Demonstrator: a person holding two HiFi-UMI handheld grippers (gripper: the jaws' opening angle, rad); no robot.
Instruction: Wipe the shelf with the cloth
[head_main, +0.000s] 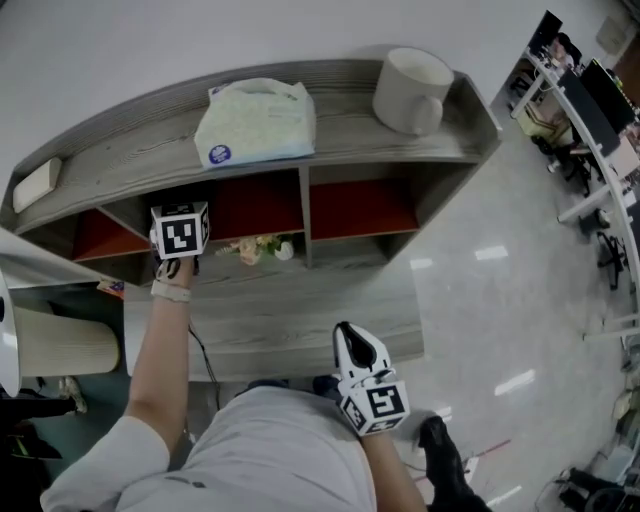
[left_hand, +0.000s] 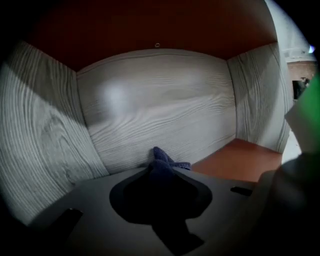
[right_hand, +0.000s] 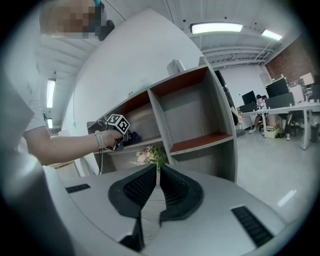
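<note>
- While the left gripper (left_hand: 162, 172) reaches into a compartment of the shelf (head_main: 330, 290) at centre left, its jaws clamp the dark blue cloth (left_hand: 159, 156) near the back wall.
- The right gripper (right_hand: 157, 185), lower centre, has its 2 jaws together, empty.

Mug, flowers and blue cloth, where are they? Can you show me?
mug (head_main: 410, 92), head view, on its round side wall.
flowers (head_main: 256, 246), head view, on the pale blooms.
cloth (left_hand: 161, 161), left gripper view, on the bunched blue tip.
</note>
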